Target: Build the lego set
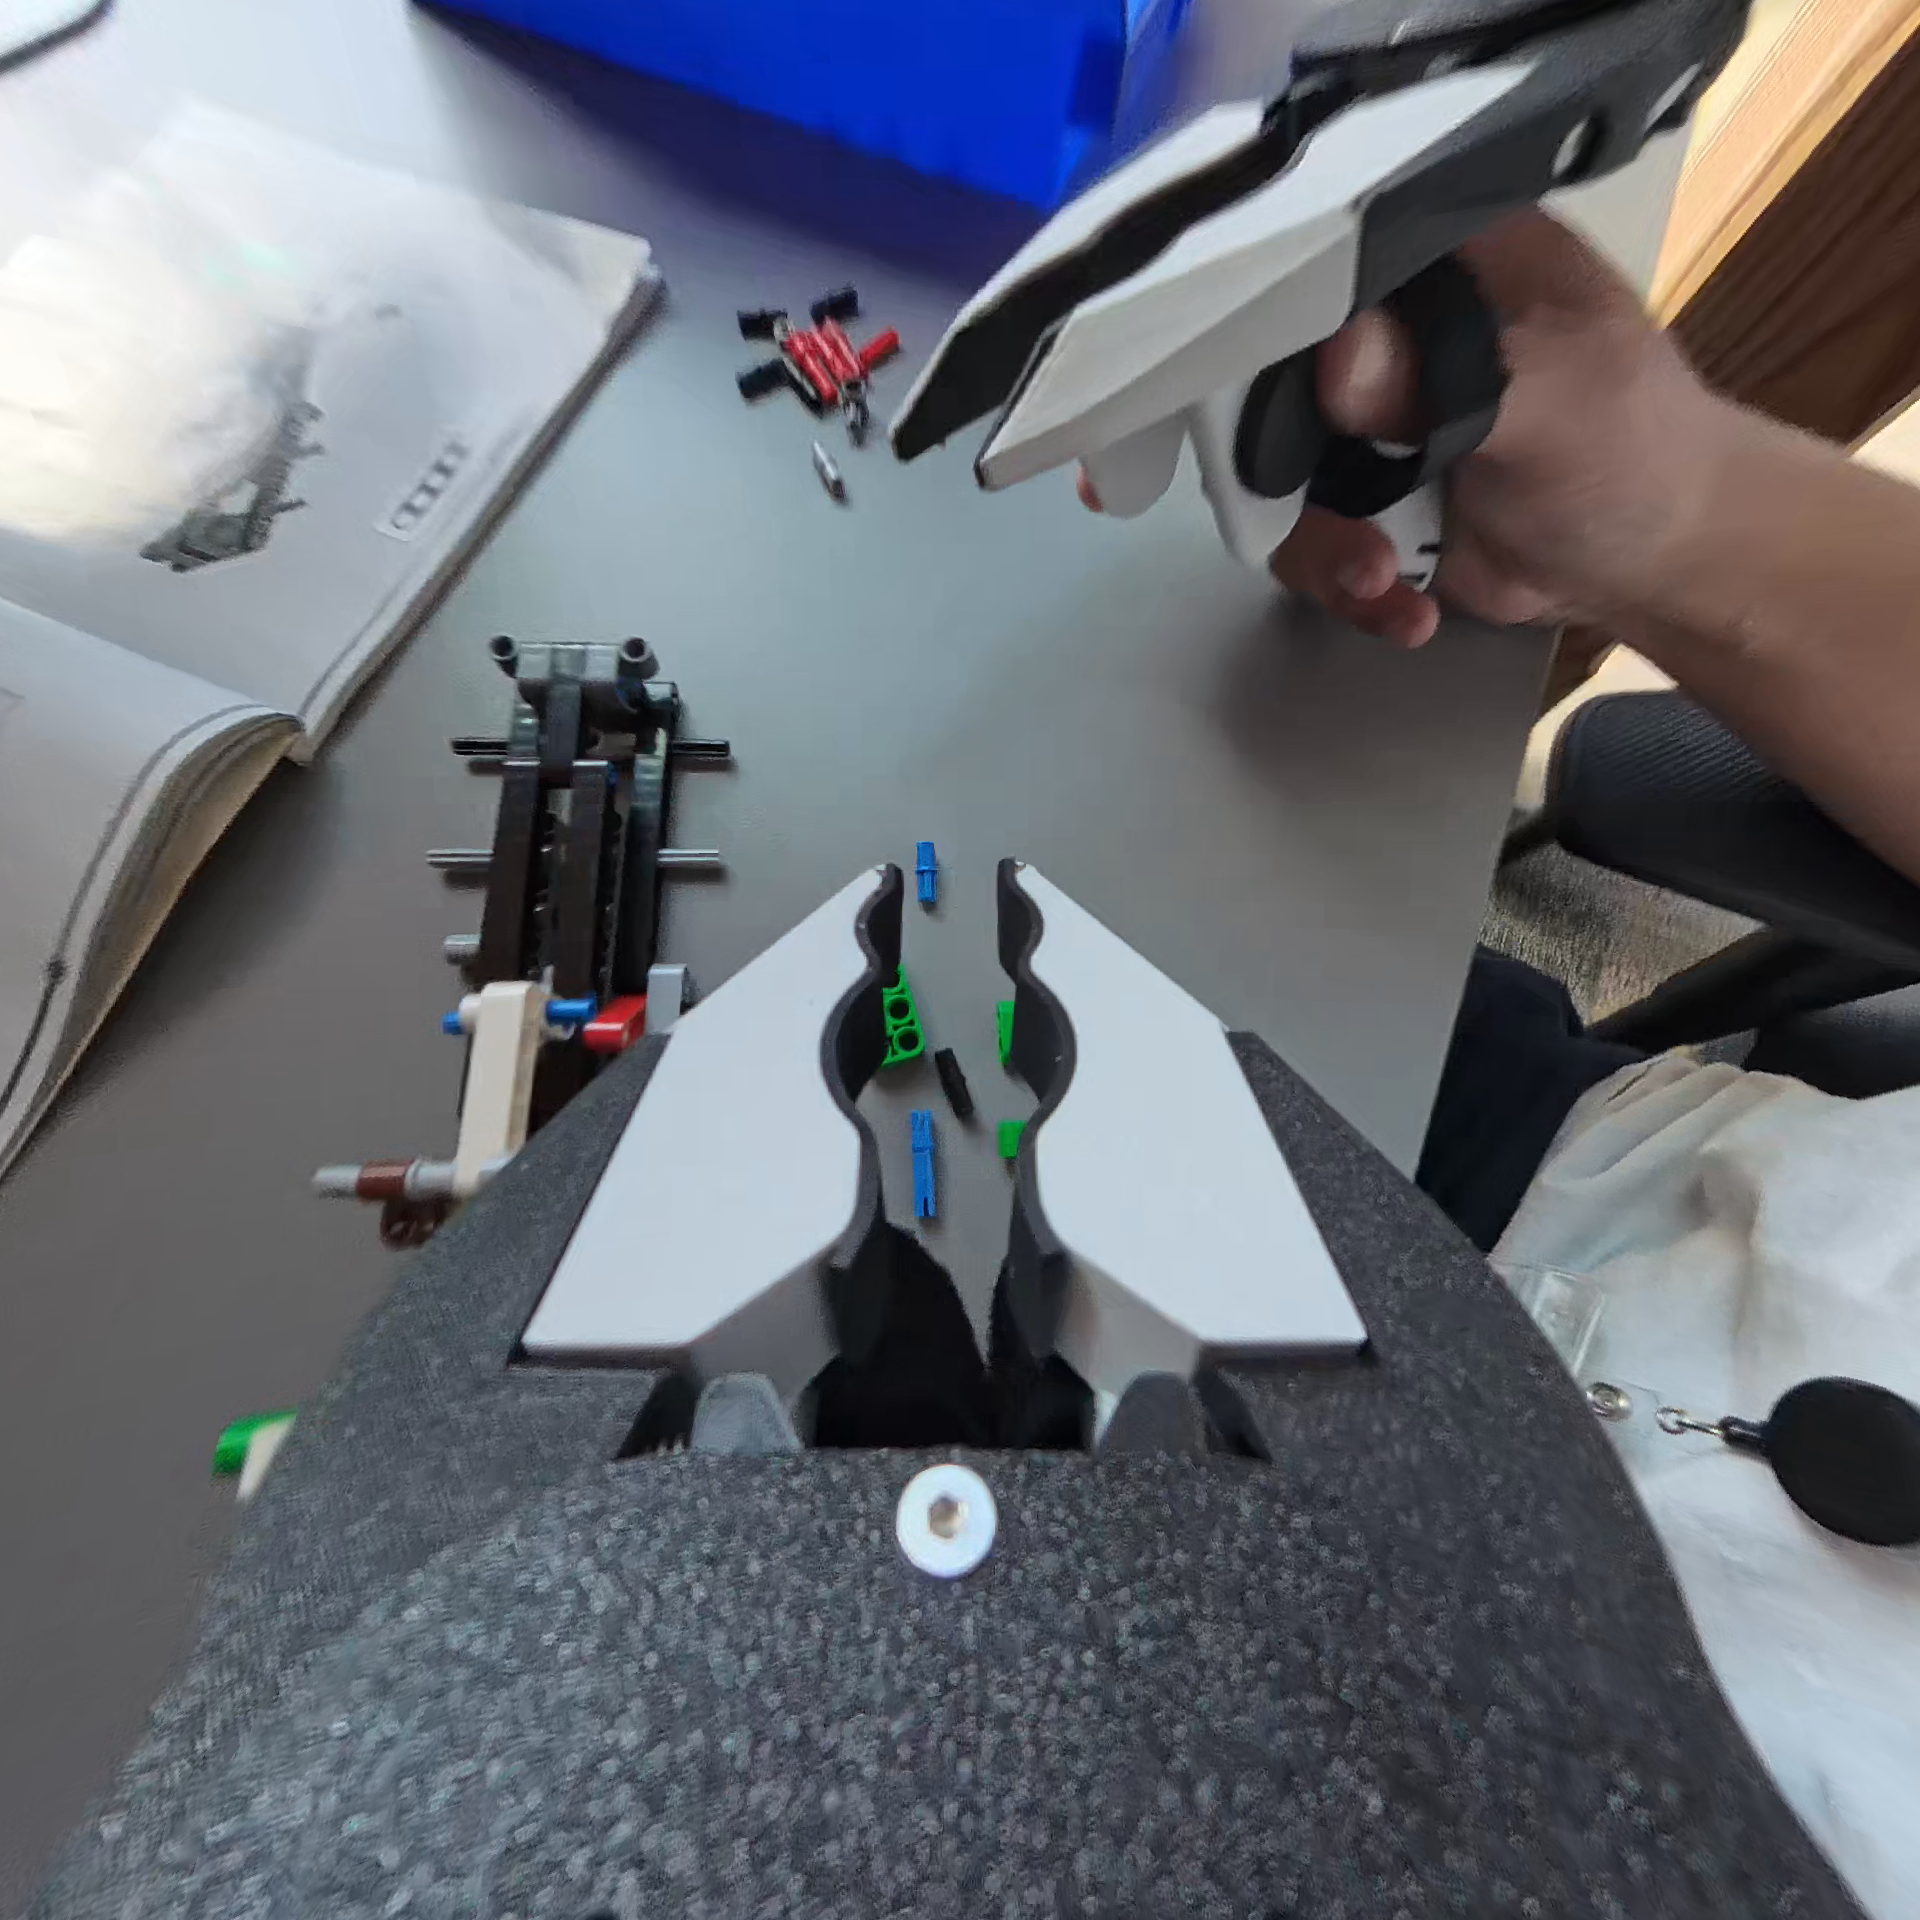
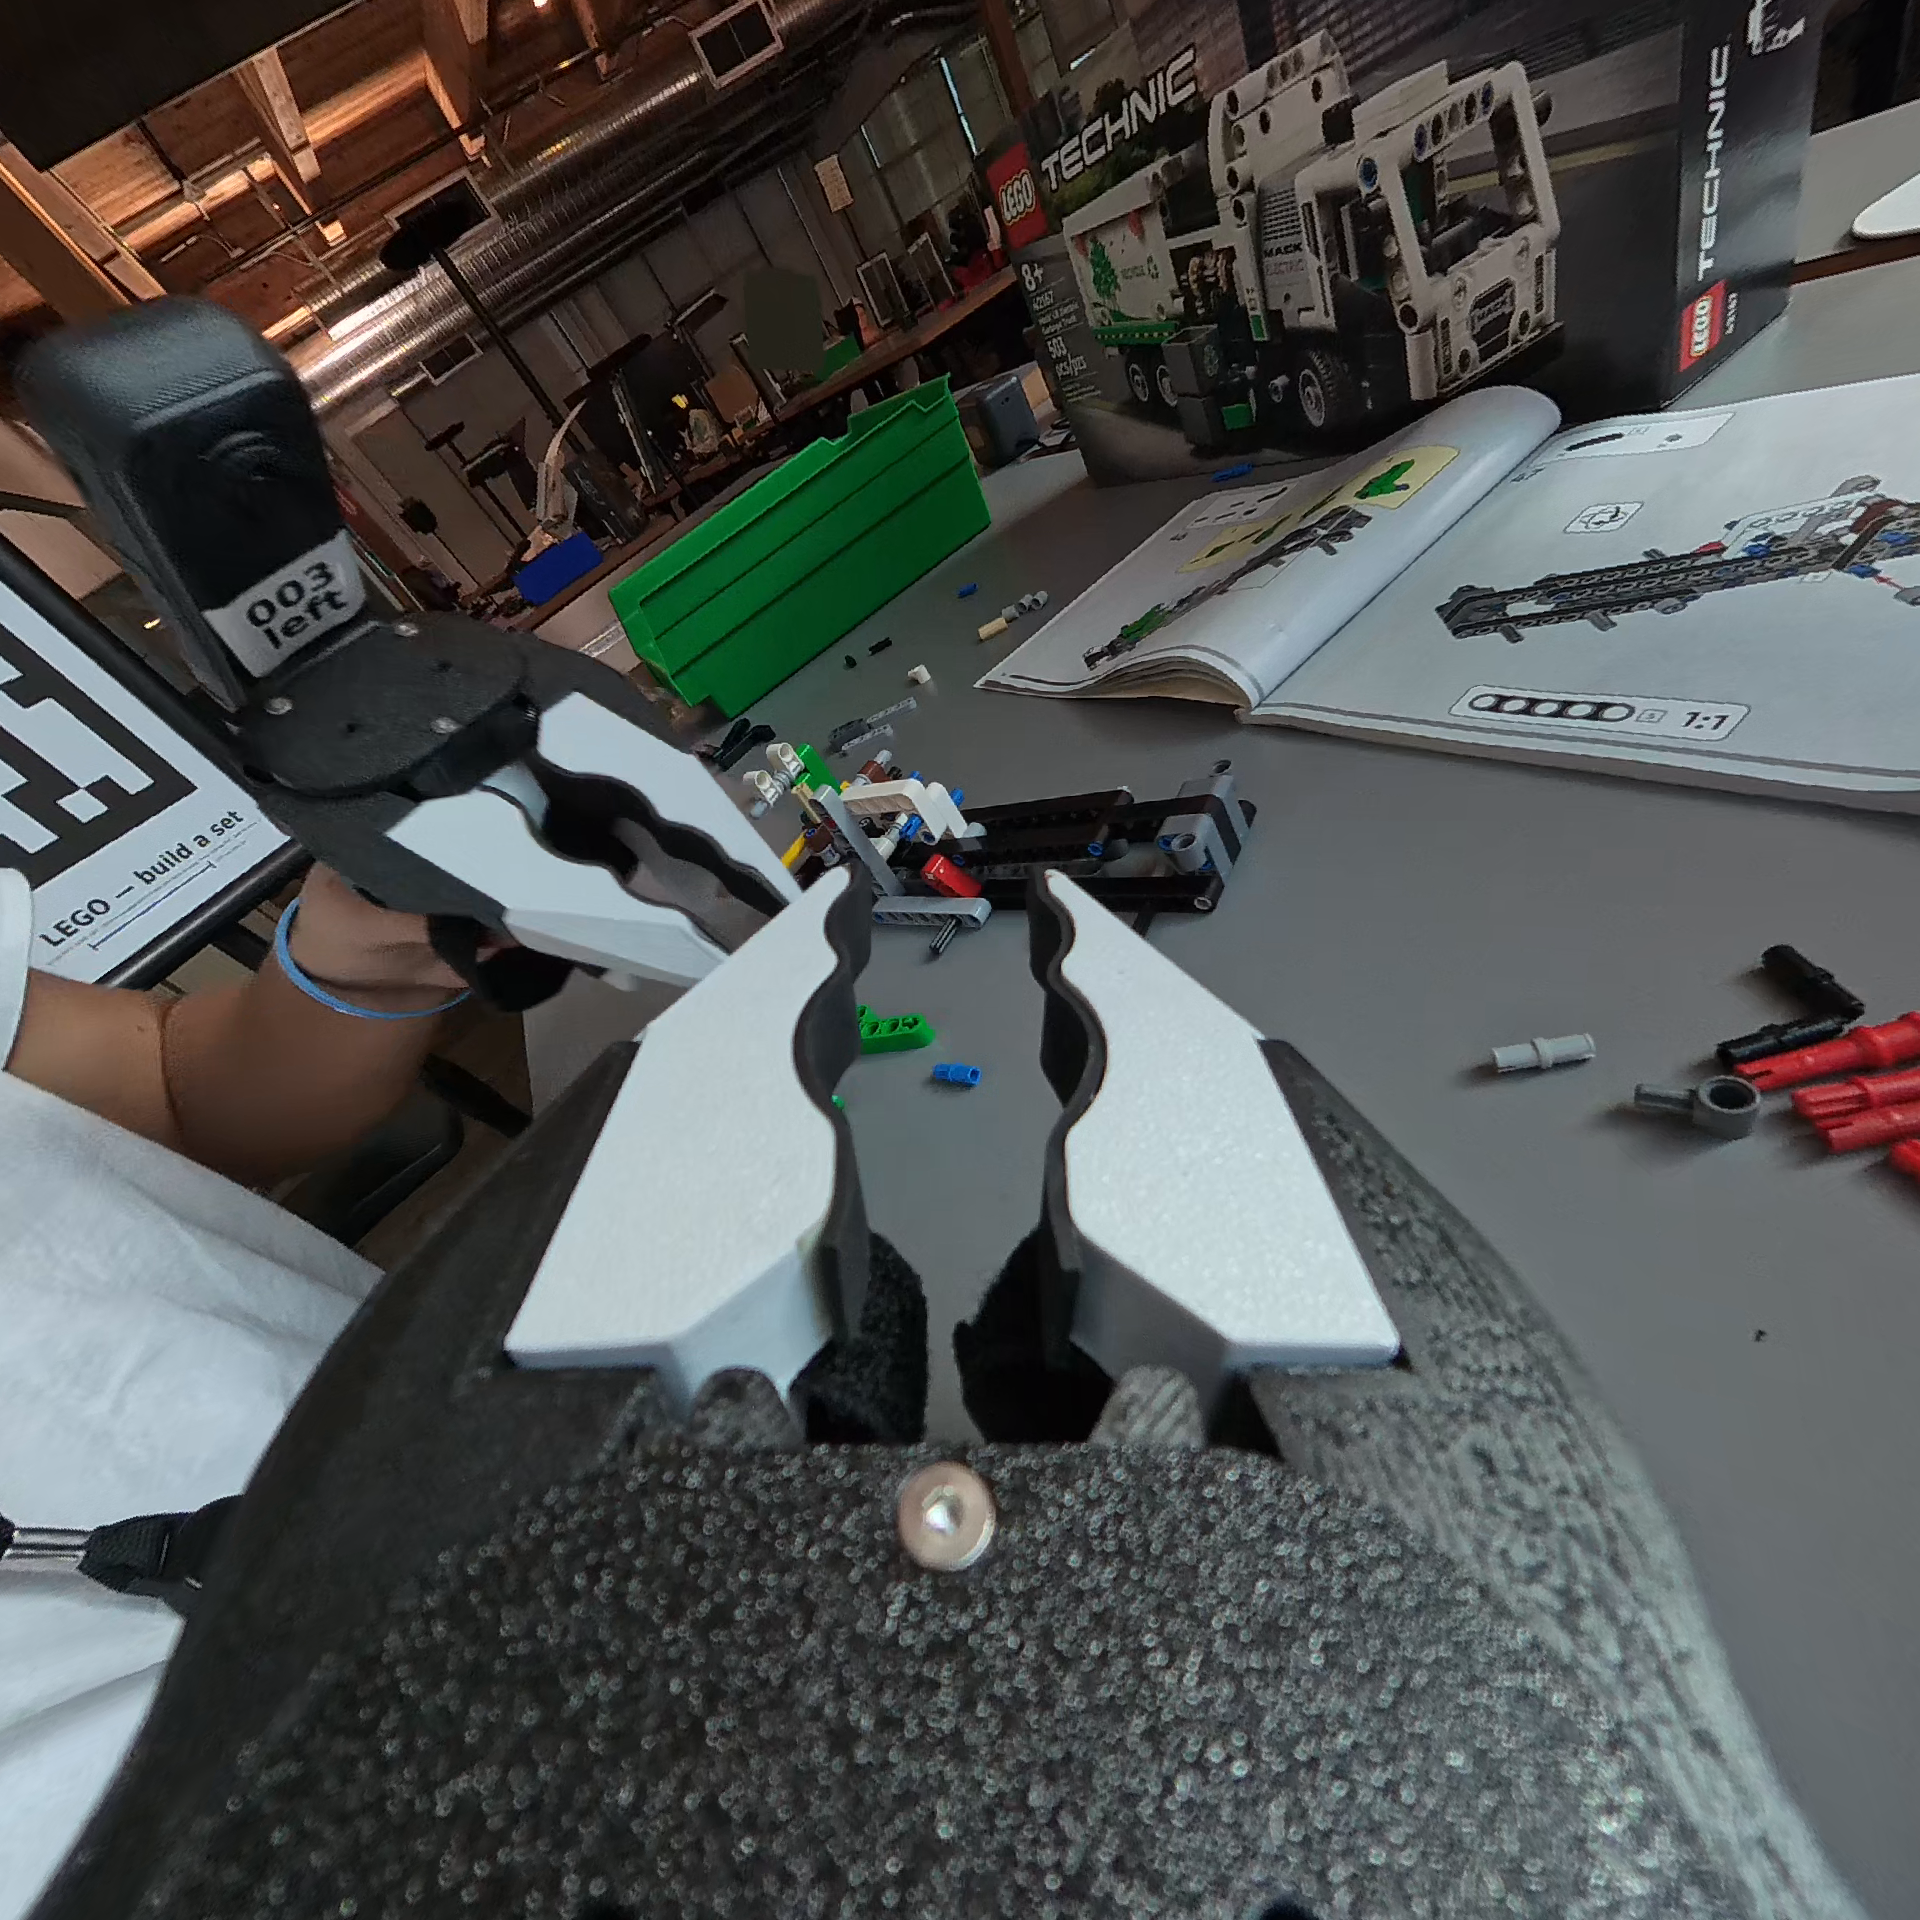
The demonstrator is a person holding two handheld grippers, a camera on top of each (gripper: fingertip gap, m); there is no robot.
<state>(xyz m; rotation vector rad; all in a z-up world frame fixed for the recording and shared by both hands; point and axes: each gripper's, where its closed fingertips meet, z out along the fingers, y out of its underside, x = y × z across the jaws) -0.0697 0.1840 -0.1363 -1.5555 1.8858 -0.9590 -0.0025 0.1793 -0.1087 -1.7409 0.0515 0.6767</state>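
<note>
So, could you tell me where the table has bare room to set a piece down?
Bare table lies between the red and black pins, the chassis and the table's right edge. It is crowded under the left gripper, among green and blue pieces, and beside the manual.

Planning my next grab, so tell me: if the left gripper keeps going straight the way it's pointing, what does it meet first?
Probably the short blue pin lying on the grey table just beyond the open left gripper; depth is uncertain.
</note>
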